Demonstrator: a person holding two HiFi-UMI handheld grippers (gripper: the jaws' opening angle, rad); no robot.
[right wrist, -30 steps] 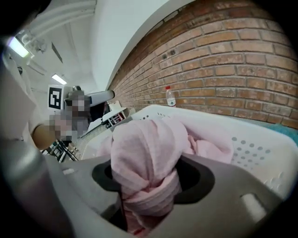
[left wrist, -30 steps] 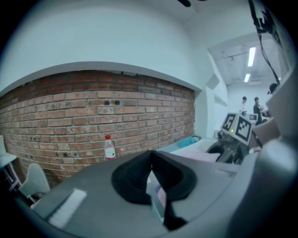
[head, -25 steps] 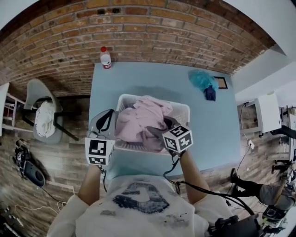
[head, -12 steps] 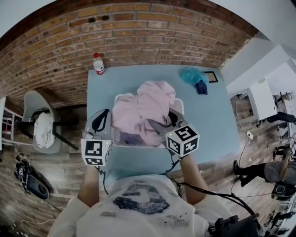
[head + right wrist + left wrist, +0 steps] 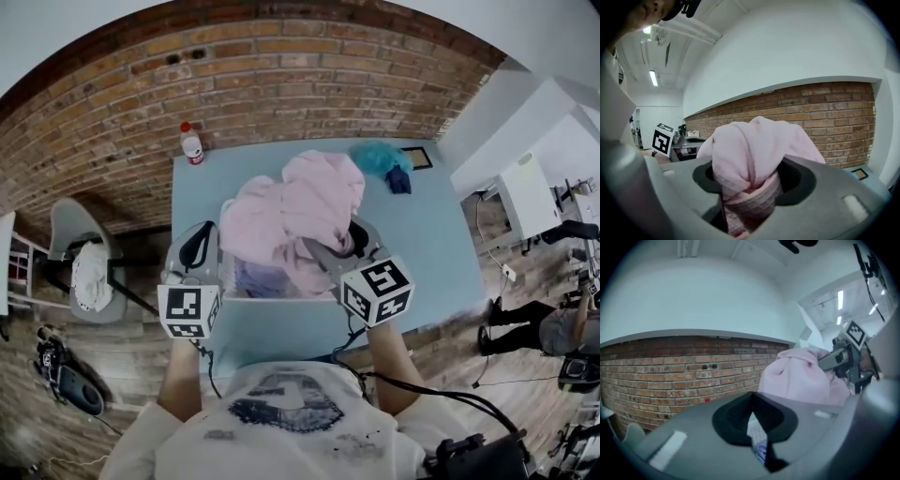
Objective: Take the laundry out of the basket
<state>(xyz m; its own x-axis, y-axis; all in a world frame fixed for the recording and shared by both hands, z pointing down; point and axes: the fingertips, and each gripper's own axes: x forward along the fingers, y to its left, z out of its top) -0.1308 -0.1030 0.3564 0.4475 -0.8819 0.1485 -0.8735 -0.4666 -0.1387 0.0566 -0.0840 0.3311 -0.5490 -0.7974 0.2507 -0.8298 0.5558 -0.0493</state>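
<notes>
Right claw (image 5: 750,190): clamped on a bunched fold of the pink garment (image 5: 752,145); cloth fills the gap between the jaws. Left claw (image 5: 753,425): jaws nearly together, apparently pinching the mesh wall of the basket (image 5: 279,297) at its left side. That view is tight, so this is not certain. Garment is held up above the basket, lower folds trailing into it; a lavender piece (image 5: 255,277) lies inside beneath. Basket sits on the blue tabletop (image 5: 427,253). Farther back: teal cloth (image 5: 378,157), red-capped bottle (image 5: 191,143) at the far edge, brick wall (image 5: 281,75) behind.
</notes>
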